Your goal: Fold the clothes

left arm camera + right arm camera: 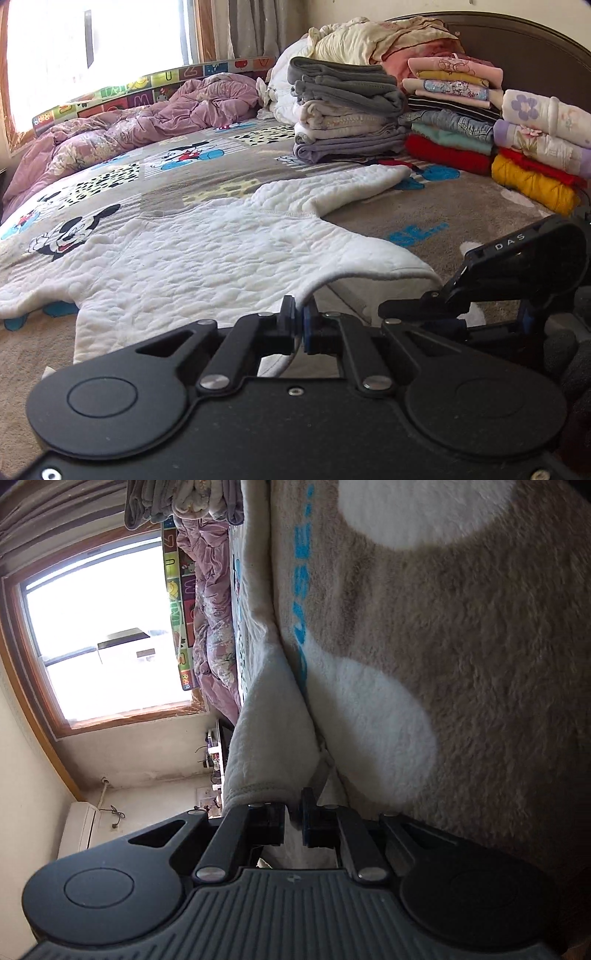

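Left claw (300, 320): pinched on hem of white quilted garment (192, 254)
Right claw (293, 814): pinched on same hem
Garment: spread flat on bed (424, 218)

The matte black left gripper (298, 322) has silver pivot pins, round embossed discs and blue-padded fingertips; the black right gripper (293, 816) adds a ribbed grey cover.

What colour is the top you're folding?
White, with a puffy quilted pattern. The top shows best in the left wrist view.

Bright wood-framed window (107, 627) w/ grey curtains (255, 26); dark headboard (524, 48); cream walls, maybe AC unit (79, 829).
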`<state>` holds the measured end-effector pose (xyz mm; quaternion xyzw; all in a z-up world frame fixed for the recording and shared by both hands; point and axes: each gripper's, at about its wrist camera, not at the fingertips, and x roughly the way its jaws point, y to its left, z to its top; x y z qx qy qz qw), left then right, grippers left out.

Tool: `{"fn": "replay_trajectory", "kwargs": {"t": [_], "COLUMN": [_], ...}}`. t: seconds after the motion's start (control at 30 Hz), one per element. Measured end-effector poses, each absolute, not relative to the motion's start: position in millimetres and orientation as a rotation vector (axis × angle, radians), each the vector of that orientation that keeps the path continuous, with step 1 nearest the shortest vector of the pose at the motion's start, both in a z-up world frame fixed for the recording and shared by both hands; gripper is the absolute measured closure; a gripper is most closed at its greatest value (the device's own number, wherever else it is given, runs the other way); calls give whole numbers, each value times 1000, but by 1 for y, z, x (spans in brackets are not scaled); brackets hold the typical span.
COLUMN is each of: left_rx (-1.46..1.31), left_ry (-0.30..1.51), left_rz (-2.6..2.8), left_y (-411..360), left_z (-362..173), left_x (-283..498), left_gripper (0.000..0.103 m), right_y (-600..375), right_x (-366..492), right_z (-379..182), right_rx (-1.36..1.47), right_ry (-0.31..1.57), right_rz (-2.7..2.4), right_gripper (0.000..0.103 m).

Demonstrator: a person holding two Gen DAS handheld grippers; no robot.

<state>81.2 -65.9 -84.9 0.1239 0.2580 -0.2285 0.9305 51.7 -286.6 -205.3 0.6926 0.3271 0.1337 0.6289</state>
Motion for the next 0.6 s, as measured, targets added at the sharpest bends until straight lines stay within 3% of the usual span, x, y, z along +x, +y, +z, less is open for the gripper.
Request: {"fn": "replay_trajectory", "kwargs": {"t": [0.17, 0.33, 0.47, 0.6], "left_rx": [328, 468, 665, 672], "left_ry": [492, 466, 456, 457], "left_rz": [-497, -624, -675, -711], "left_y": [-75, -84, -108, -113], "left_z": [-78, -77, -100, -106], "left_x": [63, 41, 29, 27], "left_gripper": [85, 85, 85, 84], "right_y": [-291, -289, -299, -306], "right_x": [47, 47, 47, 42], "right_z": [-203, -204, -195, -183], "right_rx": [1580, 1537, 1527, 1458], "right_ry": [717, 778, 761, 803], "right_rz": [285, 259, 258, 244], "right_gripper": [93, 96, 92, 88]}}
